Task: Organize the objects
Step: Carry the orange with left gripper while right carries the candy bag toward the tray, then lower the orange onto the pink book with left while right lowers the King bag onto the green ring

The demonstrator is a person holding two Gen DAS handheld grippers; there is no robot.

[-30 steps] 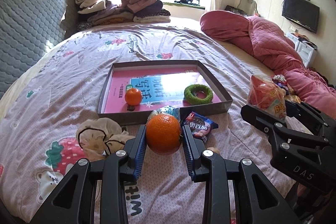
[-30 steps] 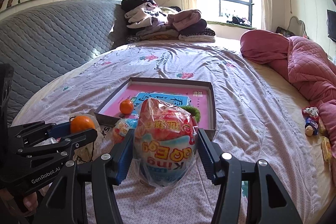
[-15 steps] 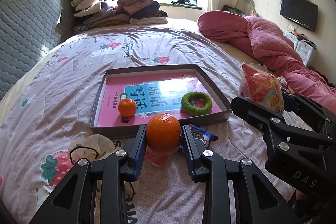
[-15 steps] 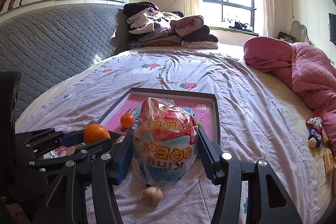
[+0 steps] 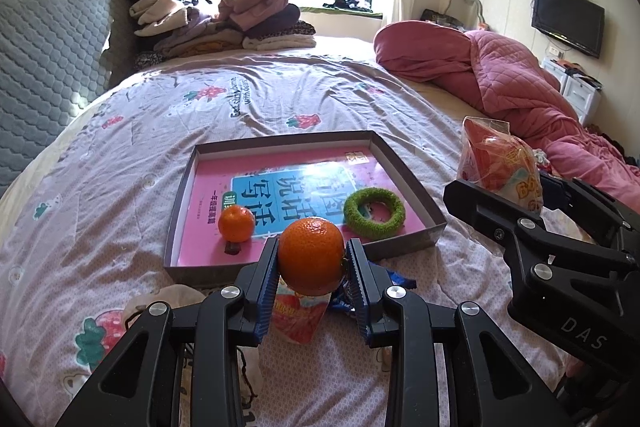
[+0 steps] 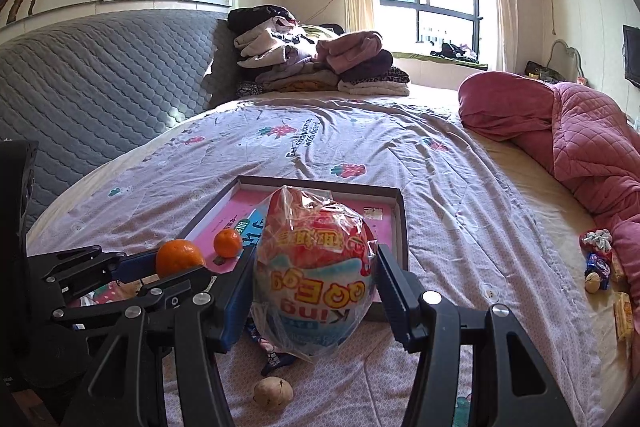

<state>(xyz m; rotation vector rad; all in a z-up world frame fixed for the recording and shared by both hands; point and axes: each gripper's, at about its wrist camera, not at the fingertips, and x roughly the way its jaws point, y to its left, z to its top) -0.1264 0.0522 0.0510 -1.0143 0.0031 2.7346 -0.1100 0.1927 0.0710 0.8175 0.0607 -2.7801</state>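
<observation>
In the left wrist view, the left gripper (image 5: 311, 264) is clamping a round orange tangerine (image 5: 311, 256) just above the near wall of the shallow grey cardboard tray (image 5: 408, 183). In the right wrist view, the right gripper (image 6: 315, 287) is squeezing a plastic-wrapped red-and-white toy egg (image 6: 316, 275) over the tray's near edge.

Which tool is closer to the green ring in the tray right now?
Left. The left tool, shut on an orange, sits just short of the tray's near edge, in front of the green ring. The right tool, holding the wrapped egg, is off beyond the tray's right side.
</observation>
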